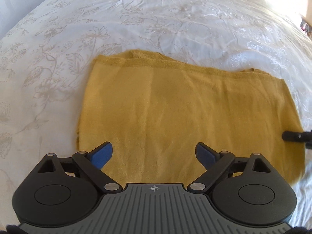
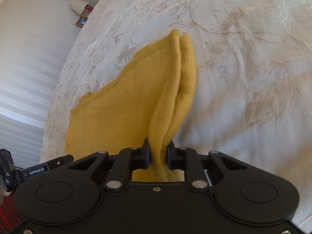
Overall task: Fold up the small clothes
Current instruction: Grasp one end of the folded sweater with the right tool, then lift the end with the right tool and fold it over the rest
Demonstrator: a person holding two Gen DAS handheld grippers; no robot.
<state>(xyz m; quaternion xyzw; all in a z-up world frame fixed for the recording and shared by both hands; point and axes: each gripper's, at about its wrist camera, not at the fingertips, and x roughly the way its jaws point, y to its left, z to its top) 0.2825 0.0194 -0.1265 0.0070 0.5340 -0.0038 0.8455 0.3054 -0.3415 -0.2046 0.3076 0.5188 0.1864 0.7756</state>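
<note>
1. Yellow knitted garment (image 1: 175, 105). Small mustard-coloured piece, already doubled over: layered edges show along its far side in the left wrist view. It lies spread on the bed, most of it flat, one side raised. Flat placement probably serves to keep the earlier fold from slipping while the next one is made.

2. Right hand-held gripper (image 2: 158, 153). Jaws closed on the garment's near edge, at least two layers of knit pinched between them. The pinched edge stands up in a ridge running away from the camera, so this side is lifted clear of the bed (image 2: 243, 62). Taking all the layers together looks deliberate: the folded stack then travels as one. In the left wrist view its black tip appears at the garment's right border (image 1: 290, 135).

3. Left hand-held gripper (image 1: 154, 154). Jaws wide apart, blue pads (image 1: 103, 154) exposed, nothing between them. It hangs over the near portion of the flat cloth, pointing steeply down, not touching that can be seen. Likely positioned to pin or take the other side while the right edge is carried over.

4. Bed. White cover with a pale floral pattern; broad and soft, serving as the folding surface.

5. Bedside items, beyond the bed's far corner in the right wrist view: a white lampshade (image 2: 77, 4) and a small framed picture (image 2: 81, 21). Not involved.

6. Stage, as judged: a further fold begun, lifted edge not yet laid across.
</note>
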